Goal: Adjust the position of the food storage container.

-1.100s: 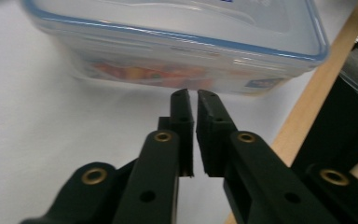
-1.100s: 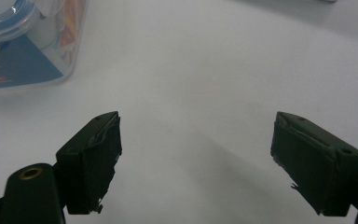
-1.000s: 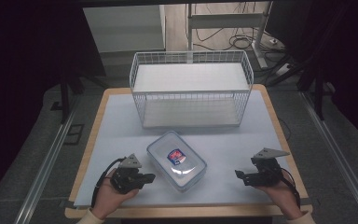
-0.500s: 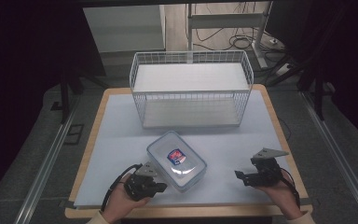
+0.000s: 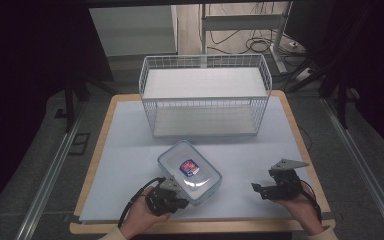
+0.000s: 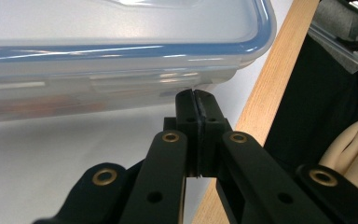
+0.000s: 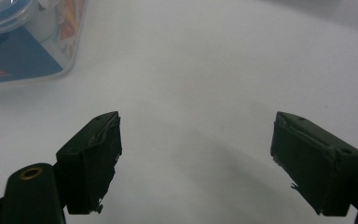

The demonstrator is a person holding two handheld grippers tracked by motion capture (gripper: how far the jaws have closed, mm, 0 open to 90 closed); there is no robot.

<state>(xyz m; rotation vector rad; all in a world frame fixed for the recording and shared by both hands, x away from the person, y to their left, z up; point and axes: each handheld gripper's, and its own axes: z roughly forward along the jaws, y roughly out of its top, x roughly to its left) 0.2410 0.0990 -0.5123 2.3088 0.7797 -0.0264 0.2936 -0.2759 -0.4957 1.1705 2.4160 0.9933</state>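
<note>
A clear lidded box [image 5: 190,171] with a labelled packet [image 5: 188,168] inside sits mid-counter; left tongs [image 6: 196,95], pressed together, touch its 7 o'clock corner; right tongs [image 7: 196,158] gape wide at 4 o'clock.

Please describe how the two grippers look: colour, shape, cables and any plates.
The left gripper and right gripper are black, with flat linkage bars and brass-coloured rivets. A black cable loops from the left gripper. The right gripper carries a grey three-cornered plate and a black cable.

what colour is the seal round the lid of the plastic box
Blue, round the clear box's lid; clearest in the left gripper view.
</note>
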